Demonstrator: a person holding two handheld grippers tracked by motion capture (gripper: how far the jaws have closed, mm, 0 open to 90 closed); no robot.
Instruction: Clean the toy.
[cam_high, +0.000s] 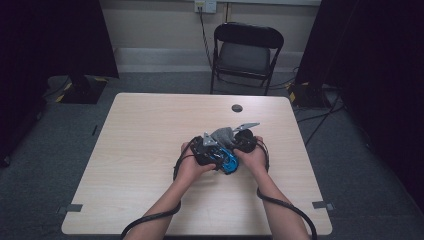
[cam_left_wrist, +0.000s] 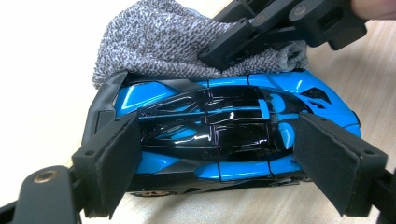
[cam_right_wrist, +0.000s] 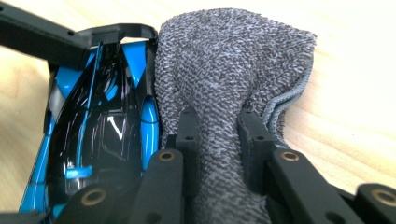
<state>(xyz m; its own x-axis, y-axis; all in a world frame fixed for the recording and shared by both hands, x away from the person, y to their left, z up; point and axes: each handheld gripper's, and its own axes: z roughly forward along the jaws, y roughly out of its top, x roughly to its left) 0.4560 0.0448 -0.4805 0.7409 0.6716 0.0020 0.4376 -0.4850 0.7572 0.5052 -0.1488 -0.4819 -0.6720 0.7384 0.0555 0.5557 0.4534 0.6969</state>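
Note:
A blue and black toy car (cam_left_wrist: 224, 135) lies on the wooden table (cam_high: 150, 130), and my left gripper (cam_left_wrist: 224, 163) is shut on it, one pad at each end of its body. A grey knitted cloth (cam_right_wrist: 224, 70) rests against the car's side (cam_right_wrist: 102, 135). My right gripper (cam_right_wrist: 217, 135) is shut on a bunched fold of that cloth. In the high view both hands meet near the table's middle, with the left gripper (cam_high: 209, 150), the right gripper (cam_high: 239, 142), the cloth (cam_high: 222, 134) and the car (cam_high: 227, 160) packed close together. The right gripper's jaws (cam_left_wrist: 252, 37) press the cloth down beside the car.
A small dark round disc (cam_high: 237, 108) sits on the table beyond the hands. A black folding chair (cam_high: 245, 52) stands behind the far edge. Cables trail over the grey floor at right (cam_high: 320, 117). Dark curtains hang on both sides.

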